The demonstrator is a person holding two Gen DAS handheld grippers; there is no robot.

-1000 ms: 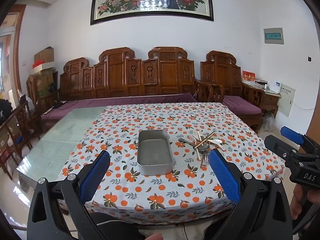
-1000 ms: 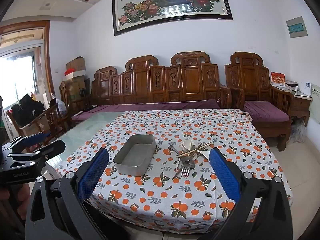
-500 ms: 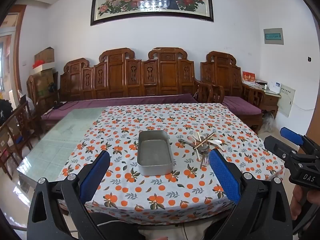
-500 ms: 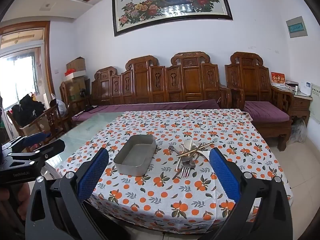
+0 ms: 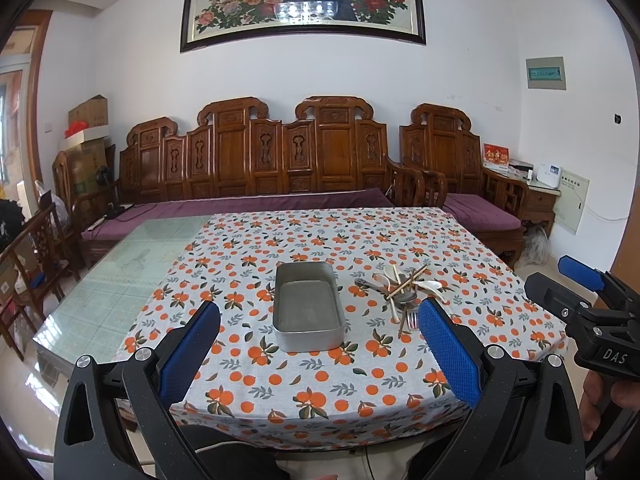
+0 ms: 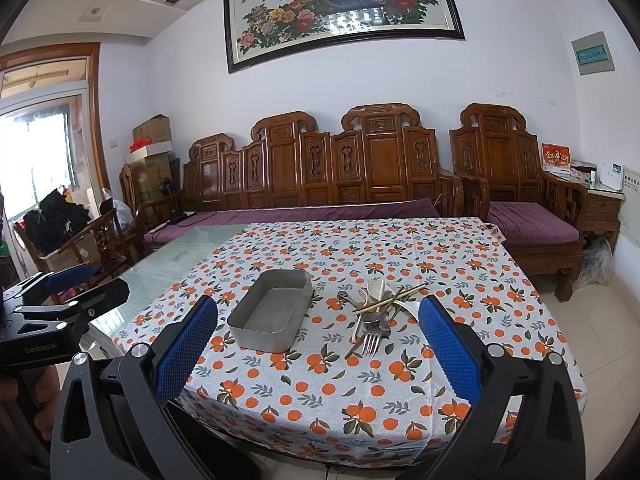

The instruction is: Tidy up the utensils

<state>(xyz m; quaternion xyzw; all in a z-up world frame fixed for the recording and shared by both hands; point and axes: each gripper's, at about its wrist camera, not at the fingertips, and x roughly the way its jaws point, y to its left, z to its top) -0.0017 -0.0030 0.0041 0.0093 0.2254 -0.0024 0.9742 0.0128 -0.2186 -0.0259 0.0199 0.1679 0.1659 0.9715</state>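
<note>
An empty grey metal tray (image 5: 308, 308) (image 6: 274, 314) sits mid-table on the orange-print tablecloth (image 5: 320, 376) (image 6: 360, 392). Right of it lies a pile of utensils (image 5: 402, 290) (image 6: 378, 308): white spoons, wooden chopsticks, metal forks and spoons. My left gripper (image 5: 318, 352) is open and empty, held off the table's near edge. My right gripper (image 6: 318, 348) is open and empty, also short of the table. Each gripper shows at the edge of the other's view, the right one (image 5: 580, 280) and the left one (image 6: 68, 280).
The cloth covers only the right part of a glass-topped table (image 5: 116, 284) (image 6: 172, 256). A carved wooden sofa (image 5: 280, 160) with purple cushions stands behind it. Wooden chairs (image 6: 92, 240) and boxes stand at the left.
Nothing has moved on the table. Both grippers stay open, with only slight drift of the views.
</note>
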